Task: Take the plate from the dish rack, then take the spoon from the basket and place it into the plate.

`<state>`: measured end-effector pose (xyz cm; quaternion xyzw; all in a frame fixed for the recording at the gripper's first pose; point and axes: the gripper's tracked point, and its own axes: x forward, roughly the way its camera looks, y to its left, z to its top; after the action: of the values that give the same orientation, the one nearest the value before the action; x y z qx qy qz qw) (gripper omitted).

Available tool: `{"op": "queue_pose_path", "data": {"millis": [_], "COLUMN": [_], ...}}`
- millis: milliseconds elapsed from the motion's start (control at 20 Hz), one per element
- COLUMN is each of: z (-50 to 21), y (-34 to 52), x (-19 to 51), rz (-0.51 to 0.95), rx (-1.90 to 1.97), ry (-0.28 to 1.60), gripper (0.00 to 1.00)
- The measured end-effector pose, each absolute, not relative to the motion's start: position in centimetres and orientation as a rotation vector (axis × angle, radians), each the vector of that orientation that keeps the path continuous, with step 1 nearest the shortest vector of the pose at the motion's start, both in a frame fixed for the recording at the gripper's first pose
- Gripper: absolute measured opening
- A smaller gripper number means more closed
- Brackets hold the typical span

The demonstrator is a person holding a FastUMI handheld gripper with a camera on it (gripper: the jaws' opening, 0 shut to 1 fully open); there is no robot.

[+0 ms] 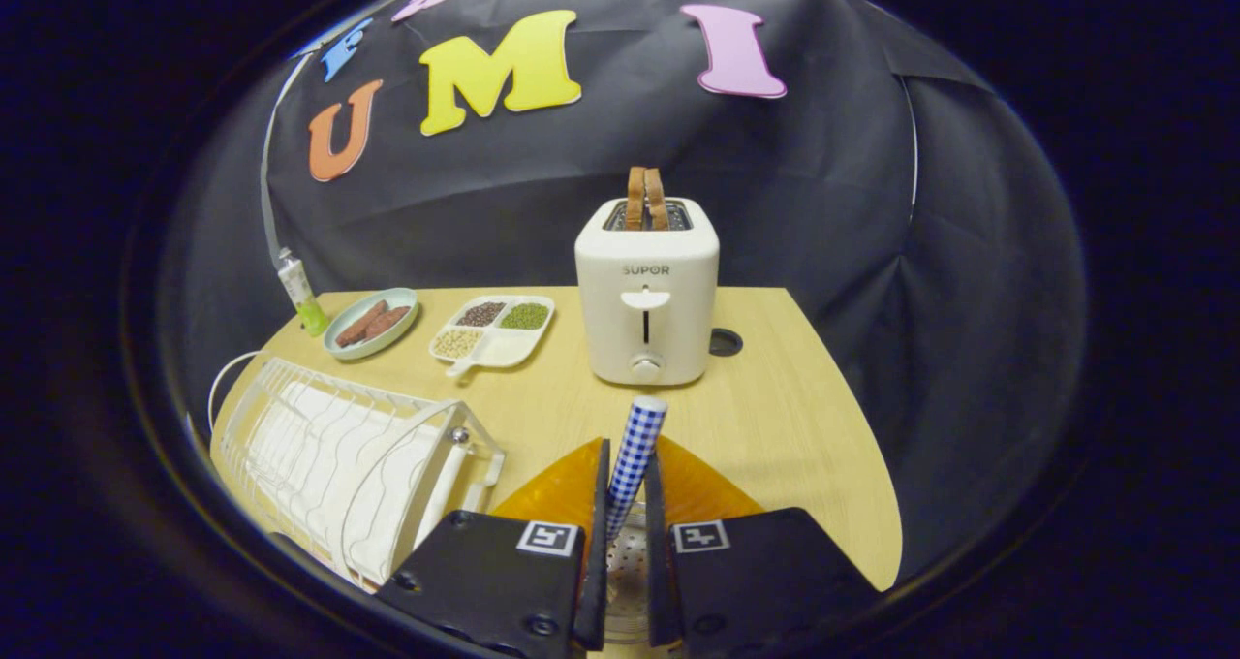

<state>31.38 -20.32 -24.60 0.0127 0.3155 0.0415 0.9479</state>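
the gripper (627, 489) has its two fingers drawn close and clamped on the spoon (635, 451), whose blue-checked handle stands up between them, tilted a little right, its top just near of the toaster (647, 291). the spoon's lower end is hidden between the fingers; a perforated metal surface, perhaps the basket (625, 562), shows in the gap below, too cut off to tell for sure. an orange plate (702, 489) lies on the table (775, 417) just beyond the fingers, its near part covered by them. the white wire rack (339, 465) sits near left, close to the table's left edge and just beside the left finger, its near end cut off. far left are a dish of sausages (371, 323) and a divided tray (492, 329) of grains, with a bottle (302, 296) at the far left corner. right of the toaster the table is open out to its curved right edge, apart from a dark round hole (725, 341).
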Motion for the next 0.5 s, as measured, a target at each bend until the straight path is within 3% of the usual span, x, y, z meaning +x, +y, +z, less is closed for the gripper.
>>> {"op": "queue_pose_path", "data": {"millis": [150,500], "z": [-23.6,-18.9], "y": [-20.2,-21.1], "x": [30.9,29.2], "rz": [0.087,0.032], "rx": [0.010,-0.009], "ry": [0.628,0.505], "gripper": [0.16,0.15]}}
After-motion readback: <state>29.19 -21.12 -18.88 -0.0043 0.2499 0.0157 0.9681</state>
